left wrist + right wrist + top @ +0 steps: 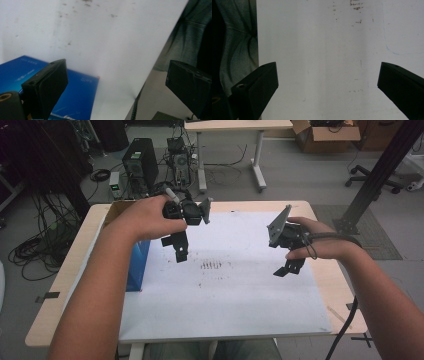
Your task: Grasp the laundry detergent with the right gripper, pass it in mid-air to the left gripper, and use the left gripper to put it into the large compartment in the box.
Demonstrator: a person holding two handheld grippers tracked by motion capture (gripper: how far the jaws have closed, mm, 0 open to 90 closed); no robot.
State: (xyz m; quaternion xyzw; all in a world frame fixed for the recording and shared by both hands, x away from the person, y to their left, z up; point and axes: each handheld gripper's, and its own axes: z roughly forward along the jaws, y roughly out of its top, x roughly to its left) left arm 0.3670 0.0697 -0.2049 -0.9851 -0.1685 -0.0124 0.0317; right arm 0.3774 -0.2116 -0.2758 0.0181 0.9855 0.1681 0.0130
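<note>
Forearms of the person enter from the bottom of the high view, one to each claw. Left claw (181, 251): held in the left hand (150, 215) above the white sheet (225, 295), jaws pointing down and spread wide apart with nothing between them; the left gripper view confirms the gap, both black jaws well separated over bare sheet. Right claw (289, 268): held in the right hand (320, 242) over the right part of the sheet, jaws likewise wide apart and empty, as the right gripper view shows over plain white surface (324, 62). Each claw carries a grey three-cornered plate on top; a dark cable trails from the right one past the counter edge.

Blue box (138, 265): lies on the counter (75, 265) at the left edge of the white sheet, partly under the left forearm, below and just left of the left claw. In the left gripper view the blue box (80, 97) appears behind the left-hand jaw, its corner meeting the sheet; not touched by either claw.

White sheet: covers most of the wooden counter, marked with small dark smudges (212, 266) near its middle, between the two claws.

Beyond the counter: computer tower (140, 162), tangled cables on the floor, second table (235, 125), cardboard box (325, 135), office chair base (372, 175).
</note>
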